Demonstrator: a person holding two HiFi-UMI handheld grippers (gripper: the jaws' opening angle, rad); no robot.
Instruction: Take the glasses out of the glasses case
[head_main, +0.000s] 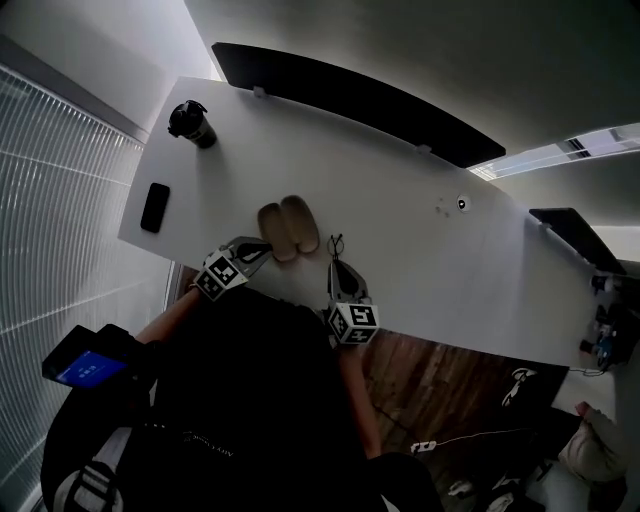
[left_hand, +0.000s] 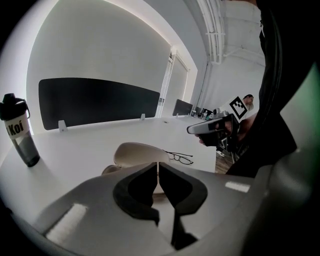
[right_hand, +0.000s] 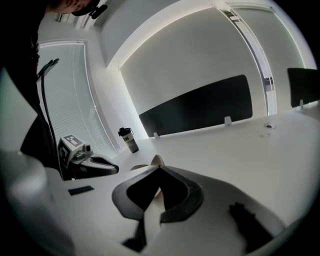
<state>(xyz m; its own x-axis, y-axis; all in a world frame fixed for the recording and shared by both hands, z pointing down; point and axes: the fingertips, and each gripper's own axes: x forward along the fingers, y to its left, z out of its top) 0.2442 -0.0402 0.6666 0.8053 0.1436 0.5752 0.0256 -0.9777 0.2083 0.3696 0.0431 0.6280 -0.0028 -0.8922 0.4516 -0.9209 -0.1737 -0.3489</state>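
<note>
The beige glasses case (head_main: 289, 228) lies open on the white table (head_main: 420, 250), both halves facing up. Thin dark-framed glasses (head_main: 335, 243) lie on the table just right of the case, outside it. My left gripper (head_main: 266, 245) hangs just short of the case's near left edge with its jaws shut and nothing between them. In the left gripper view the case (left_hand: 136, 152) and glasses (left_hand: 180, 158) lie beyond its tips (left_hand: 159, 165). My right gripper (head_main: 335, 264) is shut and empty, just short of the glasses. Its own view shows the case (right_hand: 155, 160) behind its tips (right_hand: 159, 170).
A dark drink bottle (head_main: 192, 123) stands at the table's far left corner. A black phone (head_main: 155, 207) lies near the left edge. A dark divider panel (head_main: 350, 100) runs along the far edge. Wooden floor (head_main: 440, 380) shows below the near edge.
</note>
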